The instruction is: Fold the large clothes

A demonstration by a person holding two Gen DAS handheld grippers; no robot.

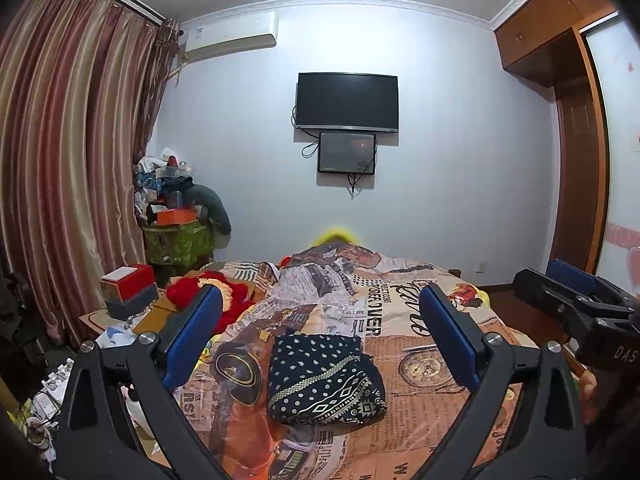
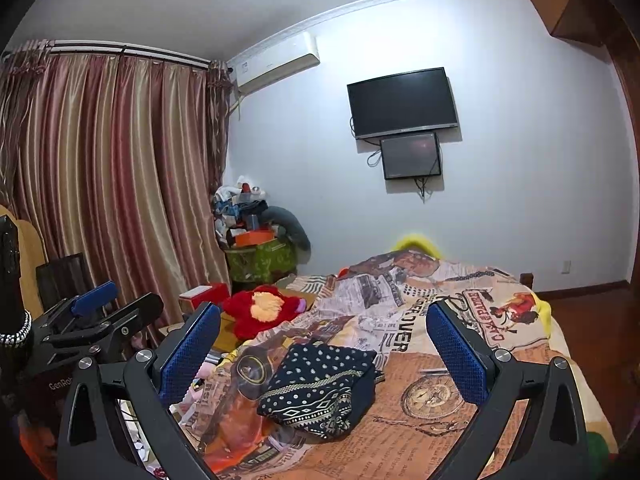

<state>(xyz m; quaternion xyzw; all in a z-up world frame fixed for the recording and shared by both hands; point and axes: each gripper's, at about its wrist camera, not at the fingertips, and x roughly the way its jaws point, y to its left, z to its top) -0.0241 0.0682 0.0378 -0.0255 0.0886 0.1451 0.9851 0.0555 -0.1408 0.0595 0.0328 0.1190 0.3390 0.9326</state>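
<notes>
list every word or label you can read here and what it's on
"OVER" on the bedspread
"CAMEPATRES", roughly, on the bedspread's cowboy print
"GenRob", cut off, on the left tool's body
"DAS", cut off, on the right tool's body
Bedspread newsprint, air conditioner label, TV badge: too small or blurred

We've got one dark navy garment (image 1: 324, 380) here, covered in small white dots with a cream geometric band running across it, and it's already folded up into a chunky, roughly square bundle. It's lying flat on the newspaper-print bedspread (image 1: 400, 320), near the front of the bed. From the right wrist view the bundle (image 2: 320, 388) looks a bit lumpy, with its layered edges stacked on the right-hand side.
</notes>
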